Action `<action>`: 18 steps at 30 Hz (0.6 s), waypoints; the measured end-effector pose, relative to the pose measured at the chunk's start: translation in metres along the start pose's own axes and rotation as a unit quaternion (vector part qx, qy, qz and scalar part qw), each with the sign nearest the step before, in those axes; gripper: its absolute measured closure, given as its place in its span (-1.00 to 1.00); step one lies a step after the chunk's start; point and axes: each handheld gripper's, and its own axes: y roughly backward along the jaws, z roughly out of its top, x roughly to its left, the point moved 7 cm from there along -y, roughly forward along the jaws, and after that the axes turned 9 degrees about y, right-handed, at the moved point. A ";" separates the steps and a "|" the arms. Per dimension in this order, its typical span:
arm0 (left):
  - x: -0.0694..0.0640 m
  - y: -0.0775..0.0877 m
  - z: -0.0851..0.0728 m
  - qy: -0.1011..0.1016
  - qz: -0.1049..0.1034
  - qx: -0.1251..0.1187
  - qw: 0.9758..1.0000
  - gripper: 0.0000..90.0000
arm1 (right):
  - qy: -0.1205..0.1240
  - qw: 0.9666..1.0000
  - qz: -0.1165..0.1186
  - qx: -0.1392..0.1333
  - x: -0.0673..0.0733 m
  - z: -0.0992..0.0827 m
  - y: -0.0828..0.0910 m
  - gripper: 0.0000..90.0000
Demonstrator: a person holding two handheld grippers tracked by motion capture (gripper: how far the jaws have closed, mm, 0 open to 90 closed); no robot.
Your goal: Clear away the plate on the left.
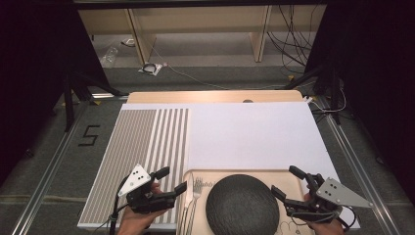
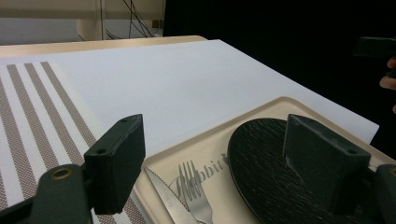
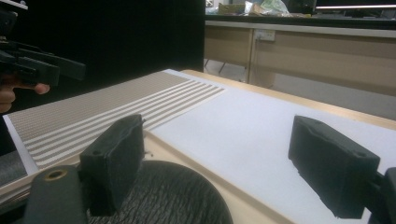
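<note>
Flanking plate (image 1: 242, 205) on tray (image 1: 293, 183): L gripper (image 1: 172, 180) at 9, R gripper (image 1: 288, 181) at 3; both jaws spread, empty; fork (image 1: 195, 188), knife (image 1: 188, 196) alongside.

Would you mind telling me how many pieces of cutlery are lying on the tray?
2: a fork and a knife, side by side on the tray left of the black plate, knife outermost. Their handles run off the picture's bottom edge, so more could be hidden.

Matt rough black plate (image 1: 242, 204), shiny metal fork (image 1: 195, 188) & knife (image 2: 169, 201), smooth tray (image 1: 293, 180).
</note>
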 end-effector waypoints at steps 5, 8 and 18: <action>0.001 0.001 0.002 0.000 0.000 -0.009 1.000 -0.54 | 0.000 1.000 0.000 0.000 0.000 0.000 0.000 -0.57; 0.002 0.001 0.001 -0.005 0.005 -0.009 1.000 -0.55 | 0.000 1.000 0.000 0.000 0.000 0.000 0.000 -0.57; 0.003 0.002 0.003 -0.002 0.005 -0.016 1.000 -0.56 | 0.001 1.000 0.000 0.000 0.000 0.000 0.000 -0.57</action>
